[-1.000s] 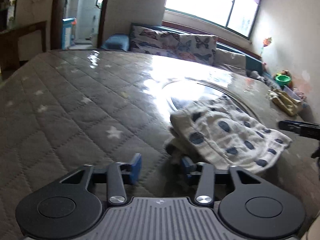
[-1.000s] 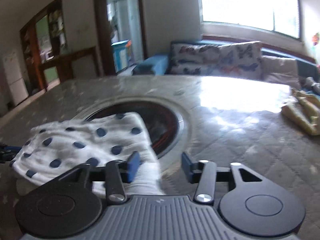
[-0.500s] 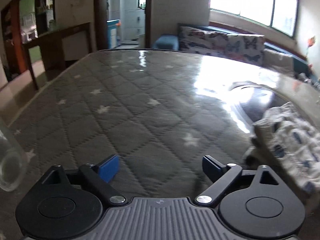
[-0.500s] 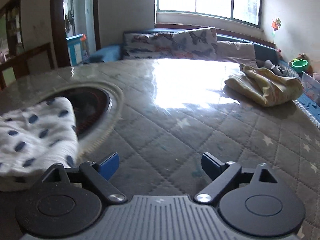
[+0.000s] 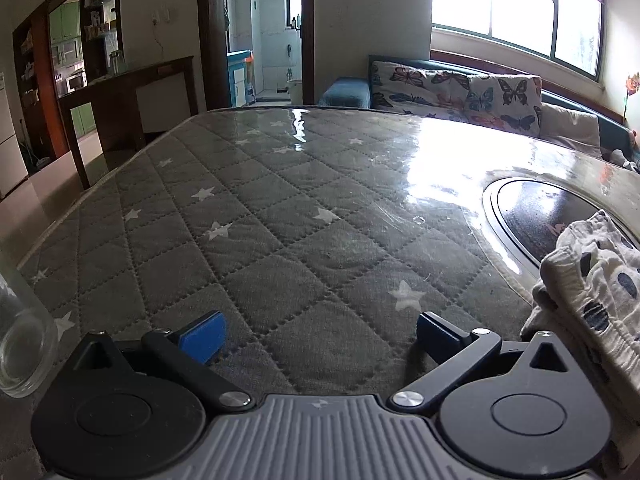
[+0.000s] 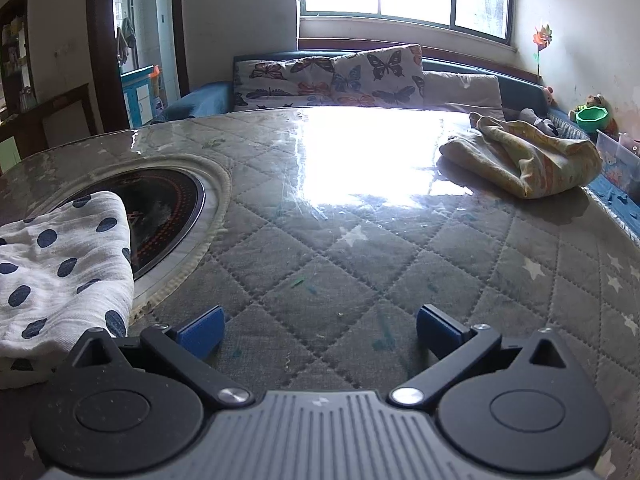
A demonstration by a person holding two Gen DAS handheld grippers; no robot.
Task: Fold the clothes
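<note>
quilted table cover | round cooktop | glass jar | butterfly cushions

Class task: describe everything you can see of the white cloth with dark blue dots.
The white crinkled cloth with dark blue dots looks like soft woven cotton. It lies folded in layers on the grey quilted star-patterned table cover, its far corner overlapping the round black inset plate. A gathered hem shows in the left view. Neither tool holds it.

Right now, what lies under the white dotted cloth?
The white navy-dotted cloth overlaps the round dark inset cooktop and grey quilted table cover; whatever sits directly beneath is hidden.
</note>
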